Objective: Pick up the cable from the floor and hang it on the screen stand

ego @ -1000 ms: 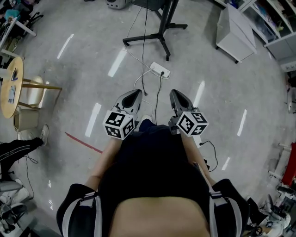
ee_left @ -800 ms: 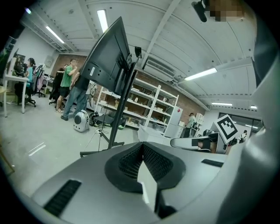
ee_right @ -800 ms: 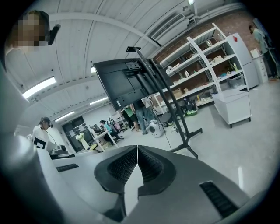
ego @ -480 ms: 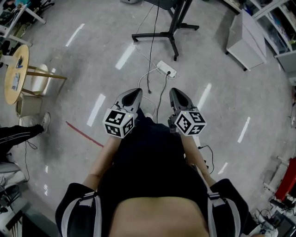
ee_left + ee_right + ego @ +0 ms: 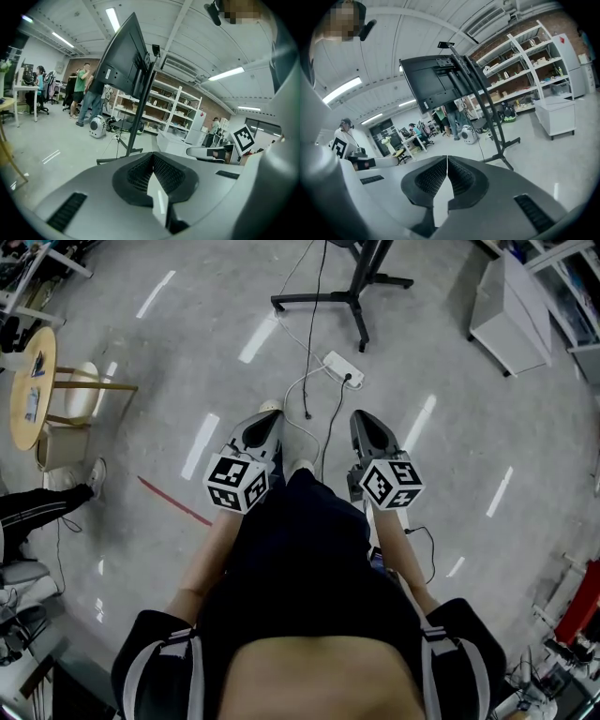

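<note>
left gripper (image 5: pixel 270 418), right gripper (image 5: pixel 362 417) abreast, both closed

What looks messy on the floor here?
Cables sprawl loose on the floor around the white power strip, just in front of the screen stand. One black cable ends lying free. That looks untidy and easy to trip on.
</note>
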Action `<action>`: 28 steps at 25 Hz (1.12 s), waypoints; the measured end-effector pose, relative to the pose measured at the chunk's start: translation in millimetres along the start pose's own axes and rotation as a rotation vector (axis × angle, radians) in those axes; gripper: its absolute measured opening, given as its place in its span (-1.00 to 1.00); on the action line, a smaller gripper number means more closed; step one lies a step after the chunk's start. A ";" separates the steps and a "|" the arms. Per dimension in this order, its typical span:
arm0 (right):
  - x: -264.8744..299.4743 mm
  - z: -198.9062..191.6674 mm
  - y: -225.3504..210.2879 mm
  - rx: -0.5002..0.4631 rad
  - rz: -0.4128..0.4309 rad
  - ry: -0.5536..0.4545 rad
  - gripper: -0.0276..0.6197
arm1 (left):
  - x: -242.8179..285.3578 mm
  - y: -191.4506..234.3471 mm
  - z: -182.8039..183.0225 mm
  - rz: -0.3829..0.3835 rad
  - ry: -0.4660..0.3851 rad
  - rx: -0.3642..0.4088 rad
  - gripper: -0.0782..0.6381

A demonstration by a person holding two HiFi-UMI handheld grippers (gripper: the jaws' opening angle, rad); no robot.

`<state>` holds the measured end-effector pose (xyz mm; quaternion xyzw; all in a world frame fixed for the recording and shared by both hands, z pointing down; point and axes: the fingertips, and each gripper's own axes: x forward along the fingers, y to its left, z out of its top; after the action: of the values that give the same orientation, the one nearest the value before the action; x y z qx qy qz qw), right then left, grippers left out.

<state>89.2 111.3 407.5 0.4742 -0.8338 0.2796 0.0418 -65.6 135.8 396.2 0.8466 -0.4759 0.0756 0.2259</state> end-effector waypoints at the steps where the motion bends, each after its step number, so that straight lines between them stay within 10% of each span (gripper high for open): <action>1: 3.6 1.3 -1.7 0.009 -0.005 -0.003 -0.84 | 2.3 4.6 0.4 -0.003 0.008 0.001 -0.76; 28: 161.3 84.6 11.8 0.021 -0.153 -0.096 -0.84 | 121.2 131.7 103.1 -0.265 0.037 0.044 -0.76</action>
<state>7.9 -50.6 385.4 0.5496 -0.7933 0.2611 0.0180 -120.3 -63.1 387.3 0.9054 -0.3537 0.0709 0.2239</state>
